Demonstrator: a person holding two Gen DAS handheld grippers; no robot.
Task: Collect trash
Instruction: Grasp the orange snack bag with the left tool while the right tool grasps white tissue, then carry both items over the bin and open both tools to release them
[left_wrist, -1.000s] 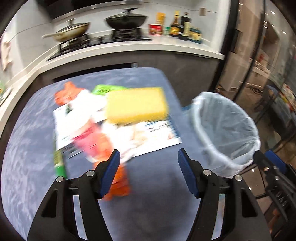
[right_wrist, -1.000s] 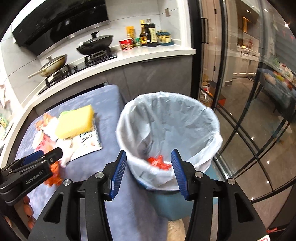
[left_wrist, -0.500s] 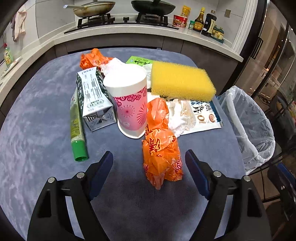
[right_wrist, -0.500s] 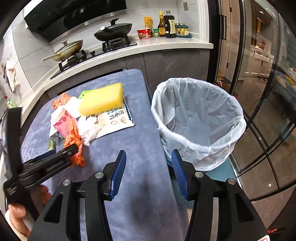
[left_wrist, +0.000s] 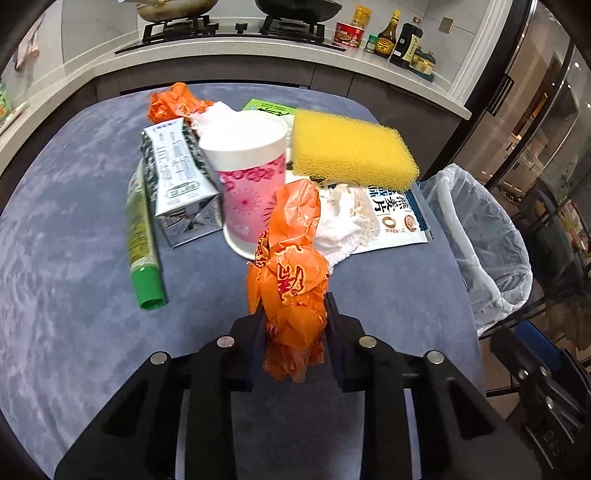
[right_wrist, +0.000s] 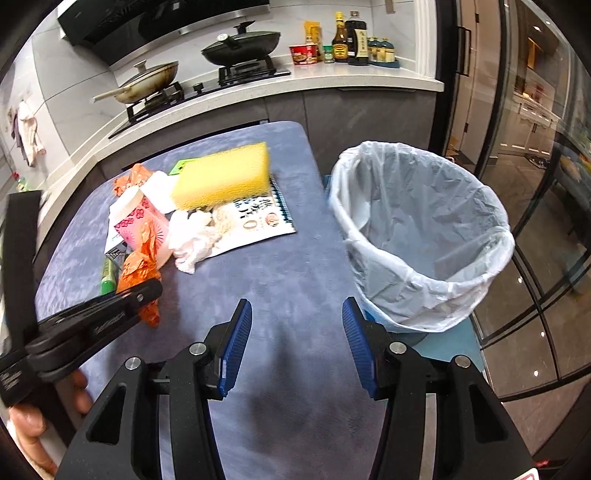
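A crumpled orange wrapper (left_wrist: 291, 273) lies at the near edge of the trash pile on the blue table (left_wrist: 74, 258). My left gripper (left_wrist: 293, 314) is closing on its lower end, and both pads press into the plastic. Behind it stand a pink paper cup (left_wrist: 251, 181), a milk carton (left_wrist: 177, 177), a green tube (left_wrist: 142, 236), a yellow sponge (left_wrist: 351, 147), white tissue (left_wrist: 340, 225) and an oat packet (left_wrist: 399, 218). My right gripper (right_wrist: 297, 321) hovers open over bare table, nothing between its blue pads. The lined bin (right_wrist: 417, 221) stands off the table's right edge.
A second orange wrapper (left_wrist: 173, 103) lies at the back of the pile. Beyond the table runs a counter with a stove, pans (right_wrist: 240, 44) and sauce bottles (right_wrist: 354, 37). Glass doors stand to the right of the bin. A hand (right_wrist: 26, 424) holds the left gripper.
My left gripper came down to the orange wrapper and its jaws went from wide apart to pressing on it. The right gripper swung left from above the bin to over the table.
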